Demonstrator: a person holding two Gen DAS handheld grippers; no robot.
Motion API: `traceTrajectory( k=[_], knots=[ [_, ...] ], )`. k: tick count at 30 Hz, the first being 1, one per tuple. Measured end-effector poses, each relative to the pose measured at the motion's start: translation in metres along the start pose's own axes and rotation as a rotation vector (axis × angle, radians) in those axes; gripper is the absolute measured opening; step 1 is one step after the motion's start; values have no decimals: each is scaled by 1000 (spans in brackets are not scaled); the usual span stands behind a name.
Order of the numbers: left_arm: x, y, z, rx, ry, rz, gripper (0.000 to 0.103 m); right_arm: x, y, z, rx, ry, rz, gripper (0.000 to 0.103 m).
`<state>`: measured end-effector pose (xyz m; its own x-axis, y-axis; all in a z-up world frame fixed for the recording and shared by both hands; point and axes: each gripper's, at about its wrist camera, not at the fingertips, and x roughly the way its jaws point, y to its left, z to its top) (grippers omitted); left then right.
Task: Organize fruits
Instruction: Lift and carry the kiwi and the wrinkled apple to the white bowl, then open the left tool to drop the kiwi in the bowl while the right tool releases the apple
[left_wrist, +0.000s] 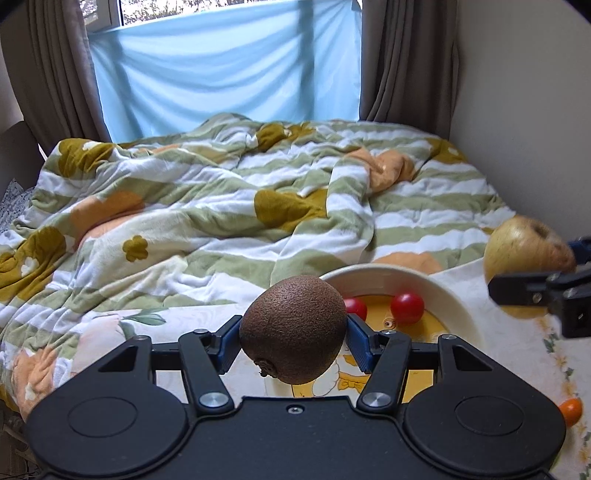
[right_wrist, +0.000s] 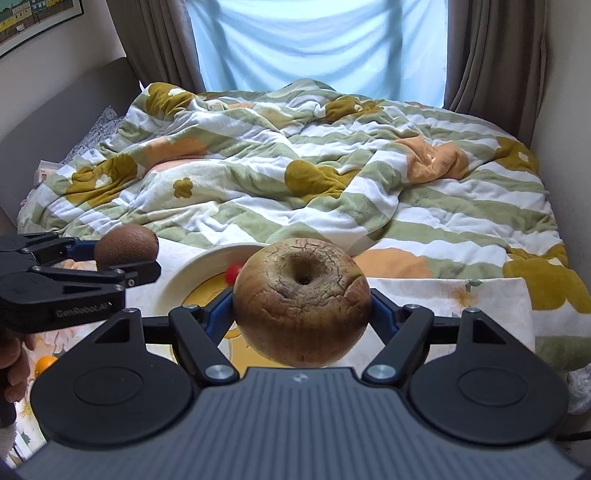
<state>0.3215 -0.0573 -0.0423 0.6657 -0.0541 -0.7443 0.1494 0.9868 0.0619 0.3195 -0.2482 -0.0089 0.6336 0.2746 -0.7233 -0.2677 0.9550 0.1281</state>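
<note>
Two fruits hang above the bowl (left_wrist: 458, 310): the left hand-held gripper (left_wrist: 293, 341) pinches a kiwi (left_wrist: 295, 328), and the right hand-held gripper (right_wrist: 301, 314) pinches a wrinkled apple (right_wrist: 301, 302). The carrying step seems nearly done, with two cherry tomatoes (left_wrist: 406, 308) already in the bowl. Next, each fruit likely needs lowering inside the rim before its jaws part; an orange fruit (left_wrist: 570, 411) lies outside.
</note>
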Motion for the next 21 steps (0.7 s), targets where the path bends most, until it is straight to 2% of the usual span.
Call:
traceTrajectory(
  k=[6, 13, 21],
  knots=[
    [31, -19, -7, 81, 63, 47, 63, 20, -14, 8, -5, 13, 6, 90],
    [46, -35, -9, 163, 70, 82, 64, 35, -21, 12, -1, 28, 4, 90],
    [53, -41, -13, 195, 74, 84, 64, 42, -22, 11, 9, 37, 5, 90]
  ],
)
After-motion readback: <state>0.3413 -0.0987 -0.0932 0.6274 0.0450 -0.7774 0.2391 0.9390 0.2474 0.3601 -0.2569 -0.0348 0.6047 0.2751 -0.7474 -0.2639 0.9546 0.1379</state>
